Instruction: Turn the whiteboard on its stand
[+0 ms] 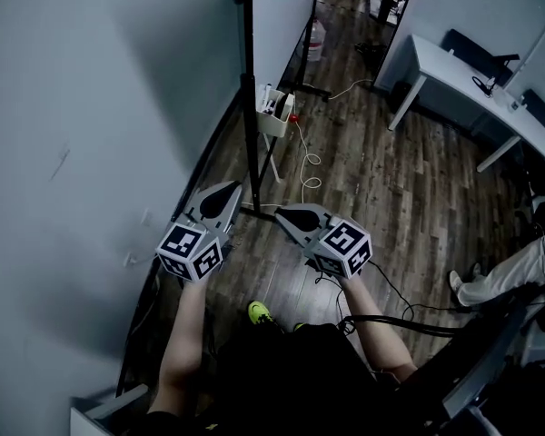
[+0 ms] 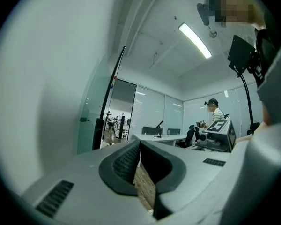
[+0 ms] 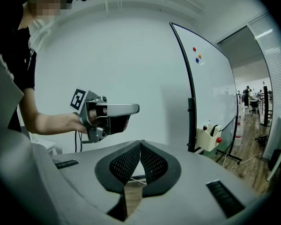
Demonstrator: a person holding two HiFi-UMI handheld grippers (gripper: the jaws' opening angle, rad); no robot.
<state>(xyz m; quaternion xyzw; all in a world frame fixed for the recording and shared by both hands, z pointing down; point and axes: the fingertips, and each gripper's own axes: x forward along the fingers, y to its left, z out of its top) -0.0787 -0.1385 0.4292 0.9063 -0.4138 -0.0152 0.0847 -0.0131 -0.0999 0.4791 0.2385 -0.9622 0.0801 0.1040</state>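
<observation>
We hold both tools out in front of us, side by side, over a wooden floor (image 1: 391,180). The left gripper (image 1: 231,187) has its jaws closed tip to tip with nothing between them. The right gripper (image 1: 282,213) is the same: its meshed pads meet at the front and grip nothing. The two sit near each other without touching.

The whiteboard (image 3: 210,93) stands upright on its stand just ahead of us. From the head view we see it almost edge-on, with its black frame post (image 1: 247,89) running down toward the floor. Three small coloured magnets (image 3: 196,55) sit high on its face. A cream pen holder (image 3: 207,138) hangs low beside the post, with markers in it and a red knob at its side. In the right gripper view the left gripper lies level, to the left of the post and apart from it — neither tool touches the board.

A grey wall (image 1: 91,107) fills our left. A white cable (image 1: 307,157) trails over the floor, a white desk (image 1: 454,71) stands far right, and another person's leg (image 1: 513,275) shows at the right edge.
</observation>
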